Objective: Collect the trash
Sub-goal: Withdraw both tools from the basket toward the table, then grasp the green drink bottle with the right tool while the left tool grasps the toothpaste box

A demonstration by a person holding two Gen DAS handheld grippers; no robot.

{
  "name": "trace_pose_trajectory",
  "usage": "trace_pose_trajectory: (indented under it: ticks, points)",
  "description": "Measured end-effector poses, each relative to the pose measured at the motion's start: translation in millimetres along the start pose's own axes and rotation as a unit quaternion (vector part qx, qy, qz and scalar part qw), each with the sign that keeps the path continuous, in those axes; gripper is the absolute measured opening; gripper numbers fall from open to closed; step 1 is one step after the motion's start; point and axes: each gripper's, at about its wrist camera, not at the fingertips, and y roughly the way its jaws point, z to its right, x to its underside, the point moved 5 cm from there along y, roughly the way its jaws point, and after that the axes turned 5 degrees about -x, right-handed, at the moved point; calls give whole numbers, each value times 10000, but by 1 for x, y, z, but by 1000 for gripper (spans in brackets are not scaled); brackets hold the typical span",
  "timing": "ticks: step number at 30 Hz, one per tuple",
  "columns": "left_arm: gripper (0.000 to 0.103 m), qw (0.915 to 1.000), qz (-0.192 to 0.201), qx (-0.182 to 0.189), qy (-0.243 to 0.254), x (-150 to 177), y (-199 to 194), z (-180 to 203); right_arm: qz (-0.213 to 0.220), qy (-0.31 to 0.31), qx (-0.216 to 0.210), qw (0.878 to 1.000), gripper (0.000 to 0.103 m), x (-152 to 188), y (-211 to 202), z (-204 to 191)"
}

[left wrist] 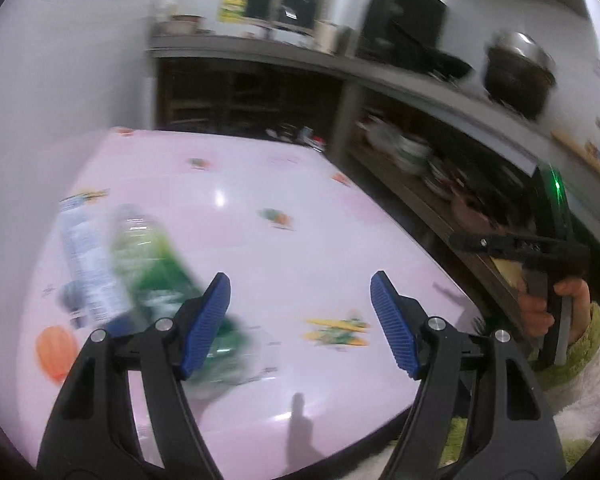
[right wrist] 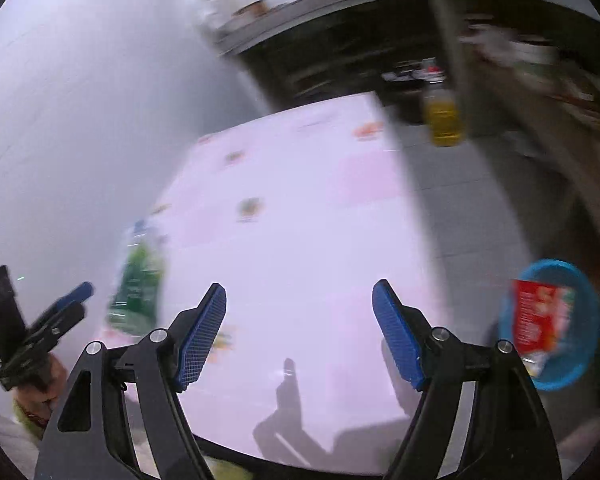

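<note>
Both grippers, left [left wrist: 300, 326] and right [right wrist: 299, 330], gape wide, empty; we next grab green wrapper [left wrist: 160, 276], lower left; red packet [right wrist: 540, 320] already binned.

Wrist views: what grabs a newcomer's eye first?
The glossy pink fruit-print tablecloth fills both views, with a green plastic snack wrapper lying near its left edge. On the floor at the right sits a blue plastic basin holding a red wrapper. Both grippers, left and right, hang open and empty.

Two wrappers [left wrist: 152, 276] on the table, one blue basket [right wrist: 580, 320].
</note>
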Motion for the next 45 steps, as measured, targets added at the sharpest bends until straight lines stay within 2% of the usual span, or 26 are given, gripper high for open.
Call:
trace_pose_trajectory:
  ticks: [3,6,9,12,16,21,23,24,26,29,33,34,36,39,43,45]
  points:
    - [69,9979,126,-495,-397,-2,-12,-48,-398,-82,-696,9967,74,-8,39,-46]
    - [69,9912,12,-994,-877,0,-11,-95,-870,-127,-1368,9867,78,-13,81,-90]
    - [69,9838,-58,-1255,-1279,2,-6,-127,-1325,-306,-1730,9755,78,-12,119,-130]
    - [68,9768,-109,-1338,-1670,2,2,-151,-1809,-633,-1618,9680,78,-5,166,-162]
    - [68,9699,-214,-1386,-1992,2,14,-178,-2261,-996,-1418,9586,78,3,203,-186]
    - [68,9631,-374,-1316,-2317,5,30,-187,-2582,-1434,-1148,9485,78,14,225,-204]
    - [68,9631,-430,-1273,-2334,7,34,-187,-2678,-1520,-1172,9442,76,18,228,-209]
    - [68,9635,-466,-1258,-2316,7,37,-186,-2683,-1547,-1163,9437,68,19,228,-210]
    - [68,9641,-514,-1220,-2301,6,42,-186,-2735,-1548,-1178,9420,60,23,229,-211]
    - [68,9631,-631,-1203,-2323,2,57,-188,-2639,-1502,-1168,9456,60,18,221,-199]
    - [68,9626,-808,-1445,-2145,-3,83,-187,-2366,-1442,-884,9568,59,11,205,-180]
    - [66,9620,-854,-1526,-2097,-3,89,-187,-2287,-1327,-826,9609,59,8,198,-170]
    - [54,9603,-949,-1583,-2093,-2,96,-185,-2166,-1154,-703,9669,59,3,185,-150]
    - [47,9582,-1016,-1646,-2110,1,103,-183,-1964,-993,-446,9745,59,-2,165,-121]
    - [43,9608,-996,-1565,-2060,2,106,-173,-1675,-735,-113,9831,59,-5,136,-82]
    - [41,9645,-1079,-1370,-1984,3,106,-158,-1579,-616,-30,9855,59,-5,124,-72]
